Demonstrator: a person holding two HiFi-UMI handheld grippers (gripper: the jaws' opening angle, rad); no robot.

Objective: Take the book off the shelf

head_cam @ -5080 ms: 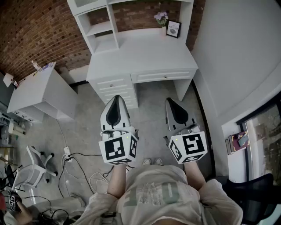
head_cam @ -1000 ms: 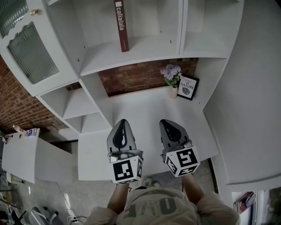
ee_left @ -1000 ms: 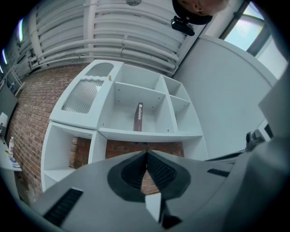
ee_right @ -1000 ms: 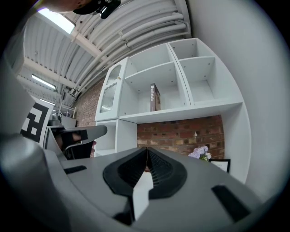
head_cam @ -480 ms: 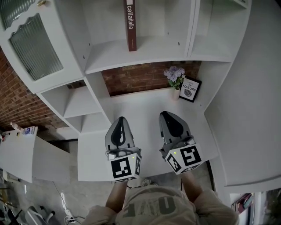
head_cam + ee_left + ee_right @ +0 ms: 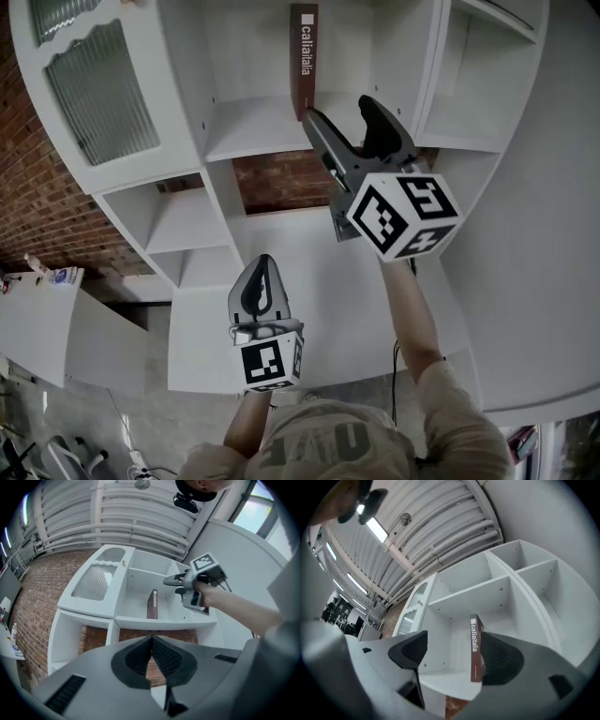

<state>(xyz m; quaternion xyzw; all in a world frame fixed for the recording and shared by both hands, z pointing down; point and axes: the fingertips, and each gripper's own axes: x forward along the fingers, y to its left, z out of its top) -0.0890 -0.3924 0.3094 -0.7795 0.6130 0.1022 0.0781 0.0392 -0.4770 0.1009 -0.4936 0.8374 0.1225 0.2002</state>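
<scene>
The jaws of my right gripper (image 6: 339, 111) have just opened wide and grip nothing. Ahead of them the shelf bay is free on both sides of the upright book (image 6: 475, 651). The side wall (image 6: 427, 66) closes the right, and the shelf board (image 6: 253, 129) lies below.

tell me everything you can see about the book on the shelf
The book is slim and dark brown, with white lettering running down its spine under a small white square. It stands upright, spine outward, alone in its compartment of the white shelf, resting on its bottom edge. The right gripper is raised in front of it and its jaws have just been opening. The book shows between them, but neither pad presses on it.
</scene>
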